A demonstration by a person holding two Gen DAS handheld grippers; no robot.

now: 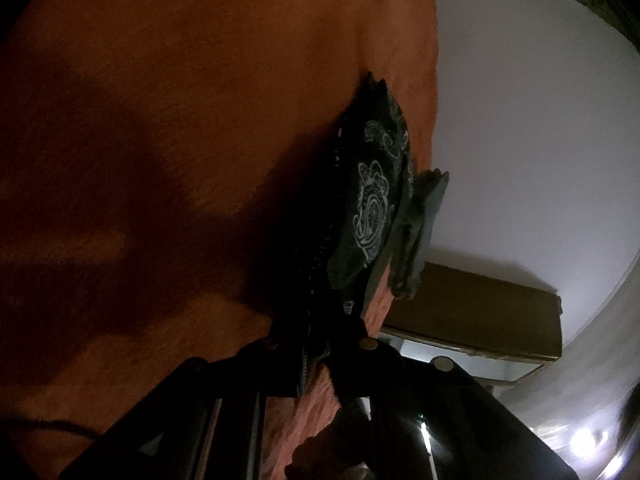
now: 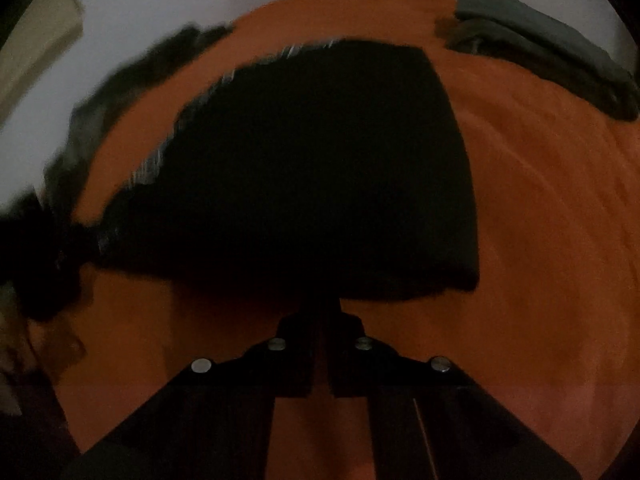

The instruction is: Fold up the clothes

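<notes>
Both our grippers pinch the dark cloth on the orange blanket (image 2: 540,220).
Left gripper (image 1: 320,336) is closed on the cloth (image 1: 372,208) edge; right gripper (image 2: 320,320) is closed on its near edge; grey clothes (image 2: 552,40) lie beyond it.

I see an orange blanket (image 1: 180,120) covering the bed. On it lies a black cloth (image 1: 372,204) printed with a pale paisley pattern; through the right camera the same cloth (image 2: 320,168) reads plain black with a whitish streaked edge. Grey-green garments (image 2: 552,48) sit beyond. The wall (image 1: 540,120) is white, the box (image 1: 480,312) brown.
</notes>
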